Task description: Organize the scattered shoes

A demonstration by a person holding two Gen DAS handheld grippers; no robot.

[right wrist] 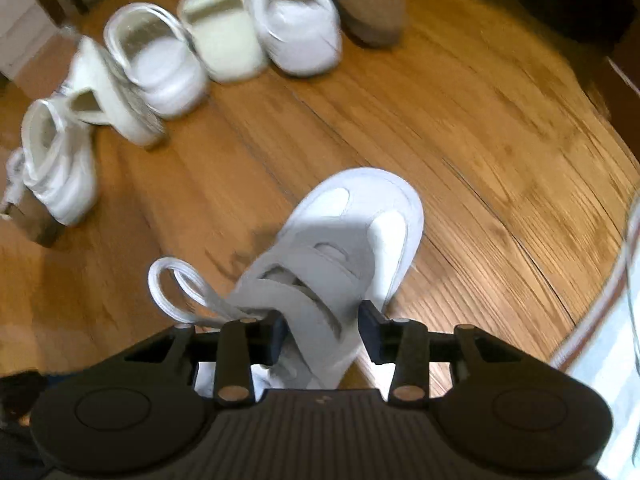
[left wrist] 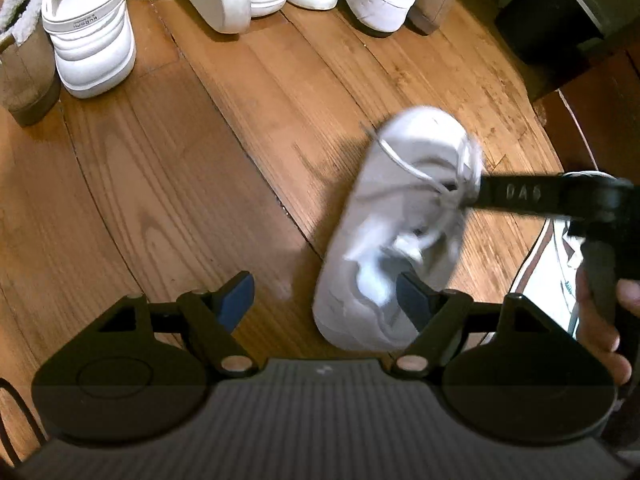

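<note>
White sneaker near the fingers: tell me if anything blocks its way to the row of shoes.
Nothing visible does. The white sneaker lies alone on the wooden floor, and bare boards run from it to the row of shoes at the far side. The right gripper straddles the sneaker's laced part, its fingers not pressing on it.

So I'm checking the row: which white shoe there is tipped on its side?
The white slide sandal, second from the row's left end in the right wrist view: its ridged sole faces sideways, while its neighbours stand on their soles.
</note>
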